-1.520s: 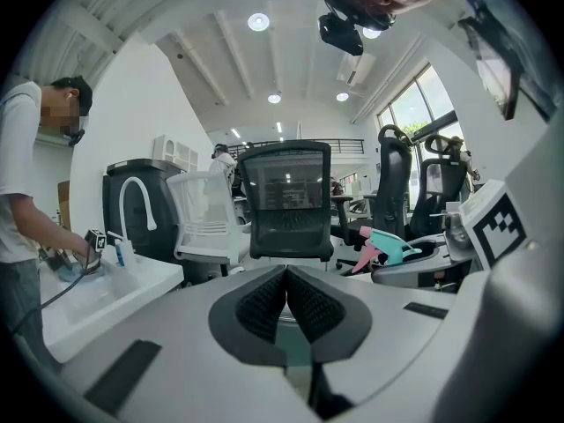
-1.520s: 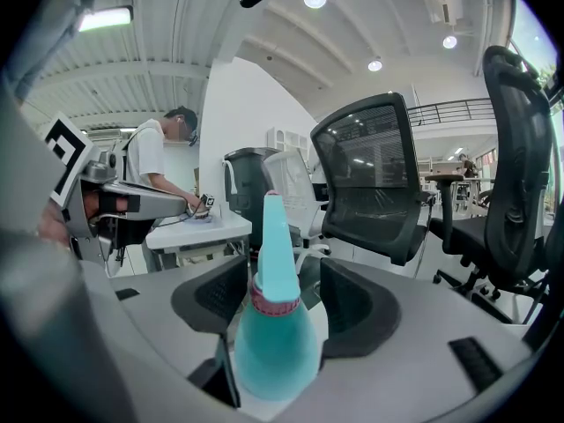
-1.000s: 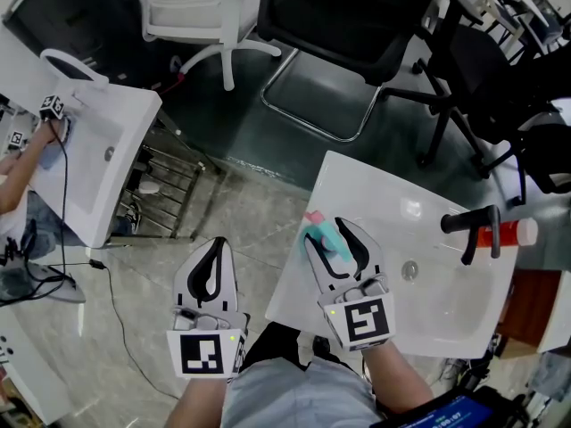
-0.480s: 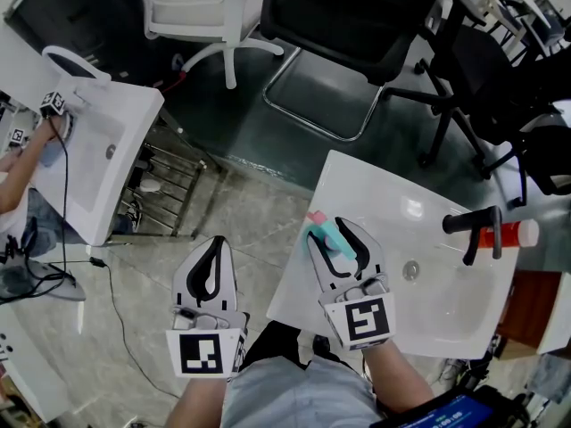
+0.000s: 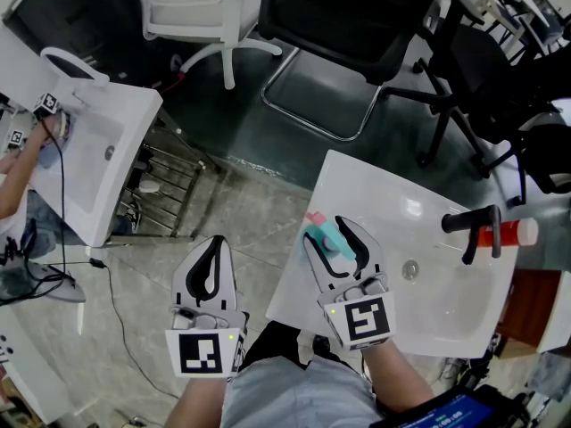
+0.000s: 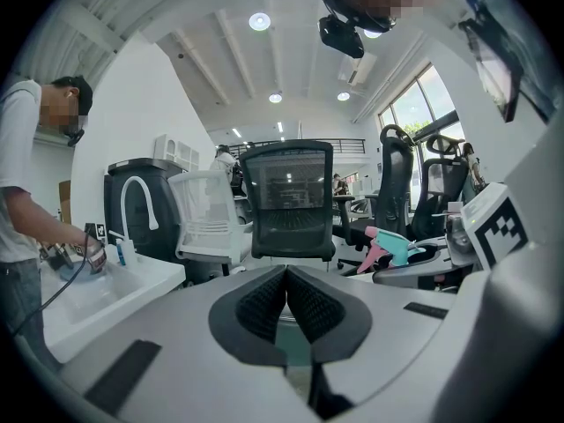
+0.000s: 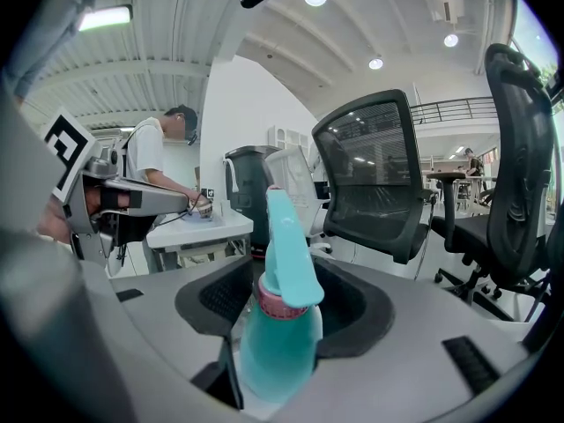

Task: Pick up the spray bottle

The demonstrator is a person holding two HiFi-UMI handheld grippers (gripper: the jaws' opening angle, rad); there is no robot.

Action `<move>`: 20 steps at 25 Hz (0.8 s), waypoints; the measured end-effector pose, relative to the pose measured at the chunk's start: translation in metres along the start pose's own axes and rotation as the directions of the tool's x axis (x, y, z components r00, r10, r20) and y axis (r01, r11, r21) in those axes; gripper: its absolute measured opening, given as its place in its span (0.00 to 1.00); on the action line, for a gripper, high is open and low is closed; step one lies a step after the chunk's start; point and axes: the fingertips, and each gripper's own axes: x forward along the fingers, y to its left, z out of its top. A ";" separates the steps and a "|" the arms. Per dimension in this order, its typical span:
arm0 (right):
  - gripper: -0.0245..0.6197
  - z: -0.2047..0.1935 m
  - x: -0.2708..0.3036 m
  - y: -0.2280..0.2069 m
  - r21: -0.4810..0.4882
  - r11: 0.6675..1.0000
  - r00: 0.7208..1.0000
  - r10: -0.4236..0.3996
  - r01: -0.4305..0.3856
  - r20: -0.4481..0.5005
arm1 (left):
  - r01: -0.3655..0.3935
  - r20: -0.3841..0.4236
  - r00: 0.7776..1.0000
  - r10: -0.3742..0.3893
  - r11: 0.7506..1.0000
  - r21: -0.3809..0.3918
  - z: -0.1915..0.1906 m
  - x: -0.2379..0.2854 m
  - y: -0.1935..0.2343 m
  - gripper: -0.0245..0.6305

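Note:
A teal spray bottle [image 5: 328, 236] with a pink collar and pink nozzle stands on the near-left rim of a white sink [image 5: 446, 315]. My right gripper [image 5: 331, 231] has the bottle [image 7: 278, 324] between its jaws. The pads lie against its sides while the jaws are opening slightly. The trigger head rises in front of the right gripper [image 7: 282, 282] camera. My left gripper [image 5: 213, 244] hangs over the floor left of the sink, shut and empty. In the left gripper view its pads meet [image 6: 287, 276], and the bottle [image 6: 393, 246] shows at the right.
A black faucet [image 5: 471, 226] and an orange-red bottle [image 5: 510, 233] stand at the sink's far right. A black office chair [image 5: 348, 16] and a white chair [image 5: 196, 12] are beyond it. At a second sink [image 5: 98, 172] to the left, another person [image 5: 18, 181] works.
Both grippers and the bottle keep their places. The right jaws narrowed slightly around the bottle and have widened again.

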 end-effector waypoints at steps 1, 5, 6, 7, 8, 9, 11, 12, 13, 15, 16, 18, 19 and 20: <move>0.40 0.001 0.000 0.000 0.000 1.000 1.000 0.001 -0.001 0.002 | 0.000 -0.001 1.000 0.000 1.000 -0.002 0.000 0.000 0.000 0.06; 0.40 0.007 -0.002 0.001 -0.013 1.000 1.000 0.003 -0.003 0.014 | -0.001 0.003 1.000 0.001 1.000 -0.011 0.002 0.000 0.000 0.06; 0.40 0.009 -0.002 0.001 -0.016 1.000 1.000 0.004 -0.004 0.016 | 0.000 0.001 1.000 0.000 1.000 -0.006 0.002 0.000 0.000 0.06; 0.40 0.010 -0.003 0.001 -0.018 1.000 1.000 0.004 -0.004 0.017 | 0.000 0.002 1.000 0.000 1.000 -0.003 0.002 0.000 -0.001 0.06; 0.40 0.011 -0.003 0.001 -0.020 1.000 1.000 0.004 -0.004 0.017 | 0.002 0.004 1.000 -0.002 1.000 -0.001 0.003 0.000 -0.001 0.06; 0.40 0.011 -0.004 0.001 -0.024 1.000 1.000 0.003 -0.003 0.017 | 0.005 0.008 1.000 -0.005 1.000 0.001 0.004 0.000 -0.002 0.06; 0.39 0.012 -0.006 0.000 -0.036 0.999 1.000 0.001 0.000 0.015 | 0.010 0.017 1.000 -0.010 1.000 0.007 0.006 0.000 -0.003 0.06; 0.38 0.012 -0.006 0.000 -0.040 0.999 1.000 0.000 0.001 0.015 | 0.010 0.019 1.000 -0.010 1.000 0.008 0.007 0.001 -0.003 0.06; 0.38 0.012 -0.006 0.000 -0.041 0.999 1.000 -0.001 0.002 0.014 | 0.010 0.017 1.000 -0.010 1.000 0.007 0.006 0.001 -0.003 0.06; 0.38 0.011 -0.007 0.000 -0.035 0.999 1.000 -0.002 0.003 0.013 | 0.010 0.015 1.000 -0.010 1.000 0.005 0.006 0.001 -0.004 0.06; 0.37 0.011 -0.007 0.000 -0.034 0.999 1.000 -0.002 0.002 0.013 | 0.010 0.014 1.000 -0.011 1.000 0.004 0.005 0.001 -0.005 0.06; 0.37 0.010 -0.006 0.000 -0.035 0.999 1.000 -0.002 0.003 0.015 | 0.012 0.011 1.000 -0.012 1.000 0.003 0.004 0.001 -0.005 0.06; 0.36 0.010 -0.006 0.000 -0.035 0.999 1.000 -0.004 0.004 0.015 | 0.013 0.011 1.000 -0.013 1.000 0.004 0.003 0.002 -0.005 0.06; 0.35 0.010 -0.006 0.000 -0.034 0.999 1.000 -0.005 0.005 0.015 | 0.015 0.013 1.000 -0.015 1.000 0.007 0.003 0.002 -0.004 0.06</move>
